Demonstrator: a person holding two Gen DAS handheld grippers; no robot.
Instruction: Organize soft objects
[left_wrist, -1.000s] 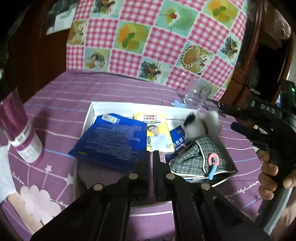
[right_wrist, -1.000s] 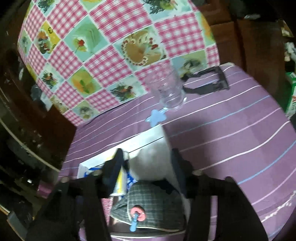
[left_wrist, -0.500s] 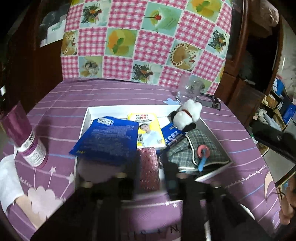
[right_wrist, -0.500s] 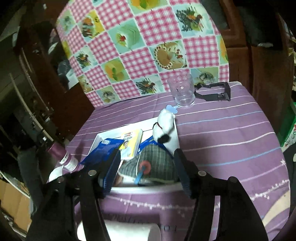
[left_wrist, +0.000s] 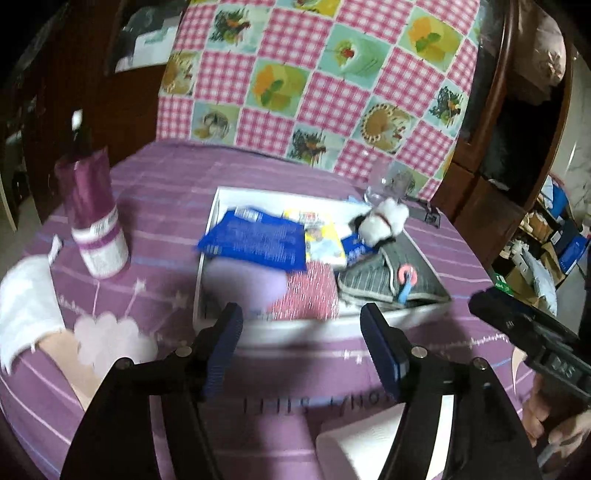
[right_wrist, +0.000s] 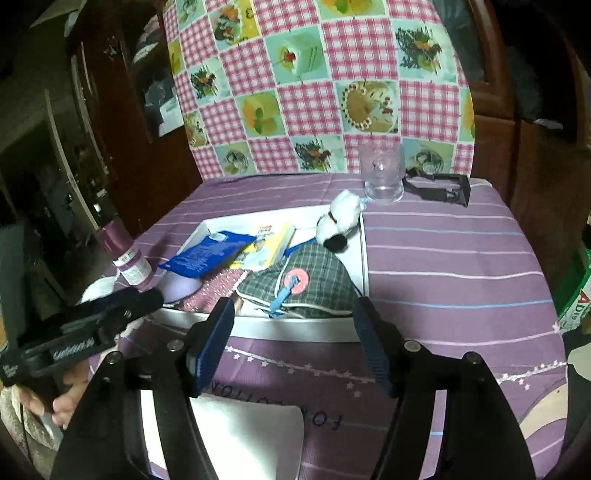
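While both grippers, left gripper (left_wrist: 301, 345) and right gripper (right_wrist: 293, 341), are opening and empty, plush toy (right_wrist: 340, 223) sits at tray's (right_wrist: 295, 328) 1 o'clock corner; release step judged done; next: find remaining soft item.

Lying in the tray (right_wrist: 364, 258): packets (right_wrist: 207, 253) left, pouch (right_wrist: 306, 284) right, plush toy (right_wrist: 338, 221) behind; glass (right_wrist: 382, 173) standing beyond.

Both tongs point forward and downward. The left tongs (left_wrist: 301, 343) are opening, nothing between them. The right tongs (right_wrist: 295, 338) are likewise opening, empty.
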